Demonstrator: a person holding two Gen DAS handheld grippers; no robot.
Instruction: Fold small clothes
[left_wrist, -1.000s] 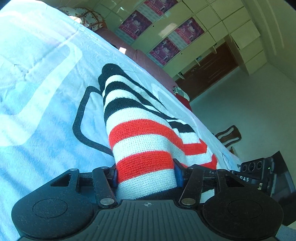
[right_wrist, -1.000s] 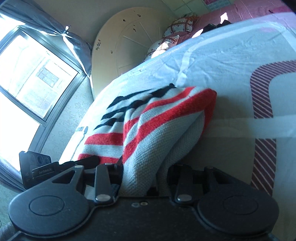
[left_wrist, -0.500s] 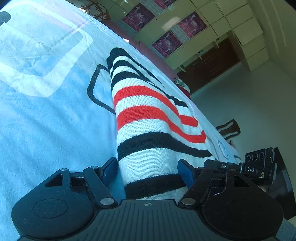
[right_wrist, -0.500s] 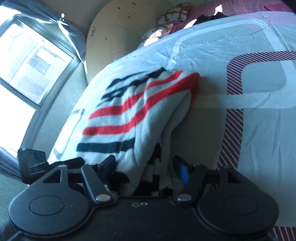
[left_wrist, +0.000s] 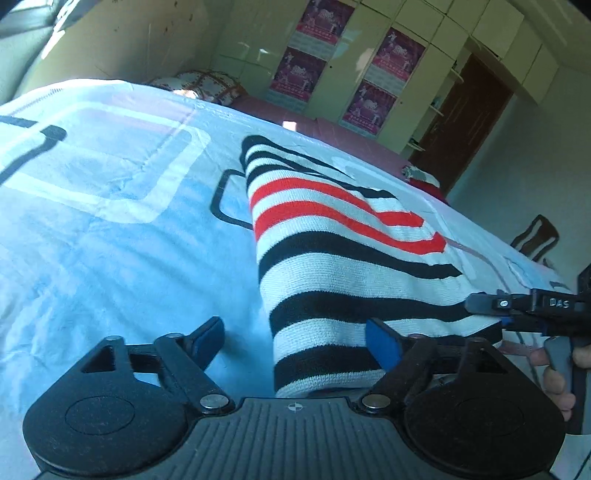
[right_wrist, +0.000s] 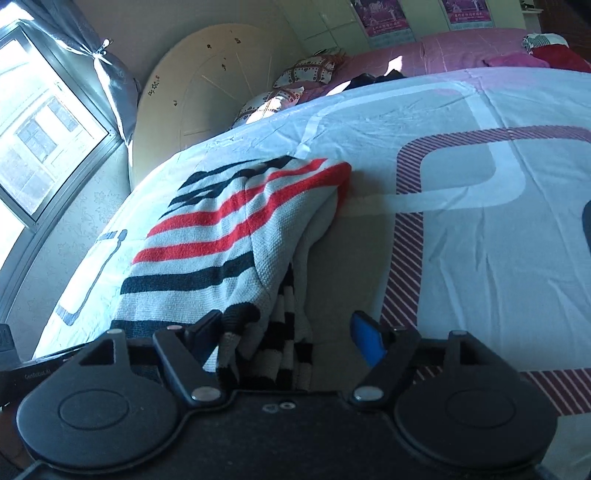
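Striped sweater (left_wrist: 343, 258) lying folded on the bedspread (left_wrist: 110, 221), near edge right at both tools. Left gripper (left_wrist: 295, 339) spread wide, gripping nothing, near hem sitting loose between the fingers. Right gripper (right_wrist: 284, 332) also wide open, holding nothing, sweater (right_wrist: 229, 236) corner bunched between the fingers with loose inner layers showing under the top flap.

Risks:
- snagging the knit on a blue pad (right_wrist: 365, 339) when pulling away, dragging the top layer and undoing the fold
- right-side stack uneven, lower layers sticking out, likely to slump or splay if nudged
- closing on that bunch grabs several layers, not one
- soft bedspread may ruck under any push
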